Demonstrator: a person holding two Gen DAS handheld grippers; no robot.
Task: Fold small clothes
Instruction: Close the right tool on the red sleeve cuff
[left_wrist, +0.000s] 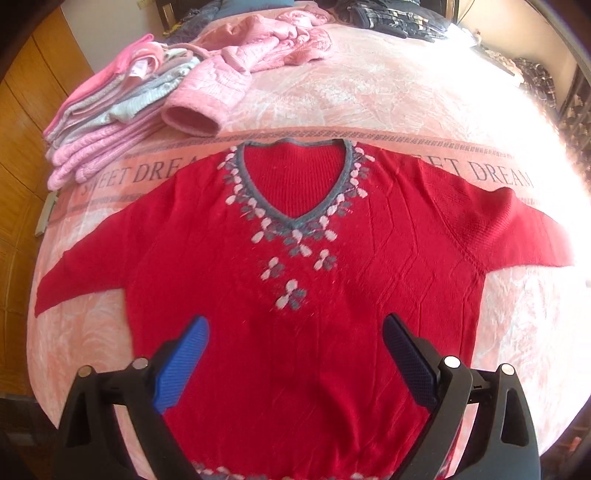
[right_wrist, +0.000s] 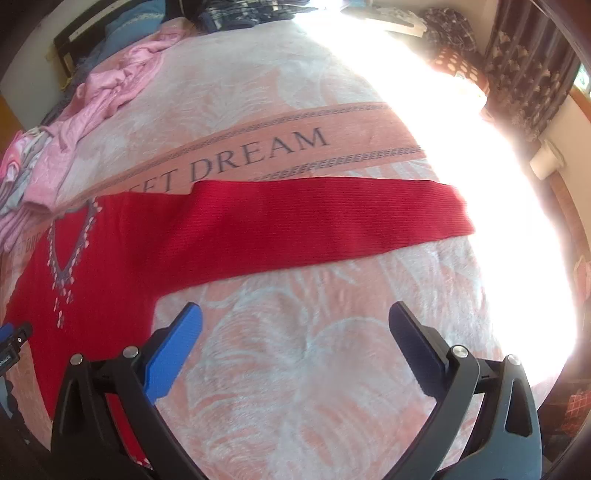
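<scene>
The left hand-held gripper (left_wrist: 295, 325) is hovering with its fingers spread wide over the lower front of the red sweater (left_wrist: 295, 295), which is lying flat and face up on the bed (left_wrist: 369, 92), sleeves stretched out to both sides. The right hand-held gripper (right_wrist: 295, 314) is likewise gaping, holding nothing, over the pink blanket (right_wrist: 295, 369) just below the sweater's sleeve (right_wrist: 332, 218). A stack of folded clothes (left_wrist: 107, 122) is sitting beyond the sweater's shoulder, beside a crumpled pink jacket (left_wrist: 240, 62).

The red knitted V-neck sweater (left_wrist: 295, 266) lay flat on the pink blanket-covered bed (left_wrist: 369, 92), sleeves spread sideways. Behind it to the left sat a stack of folded pink clothes (left_wrist: 107, 129), with a crumpled pink quilted jacket (left_wrist: 255, 48) further back.
</scene>
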